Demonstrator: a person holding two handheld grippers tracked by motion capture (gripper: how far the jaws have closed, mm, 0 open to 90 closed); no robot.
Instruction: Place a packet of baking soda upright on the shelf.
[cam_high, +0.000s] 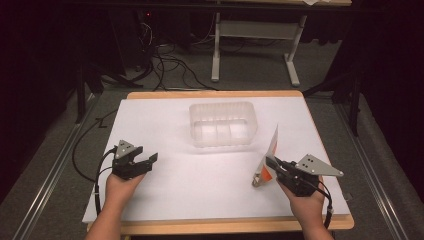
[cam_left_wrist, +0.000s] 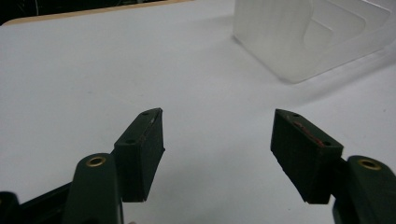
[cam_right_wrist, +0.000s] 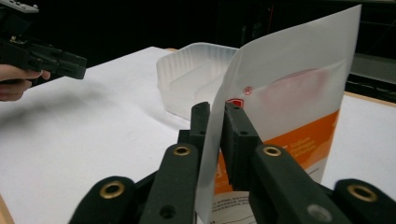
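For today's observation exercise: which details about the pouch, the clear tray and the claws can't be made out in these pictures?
- Pouch: the small print is blurred in the right gripper view; the right claw covers its near edge.
- Pouch in the high view: too small to read.
- Clear tray: cut off by the top and right edges of the left gripper view.
- Left claw: its body is cut off by the bottom edge.

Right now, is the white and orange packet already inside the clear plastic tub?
No, the white and orange packet is pinched in the right gripper over the white table, apart from the clear plastic tub.
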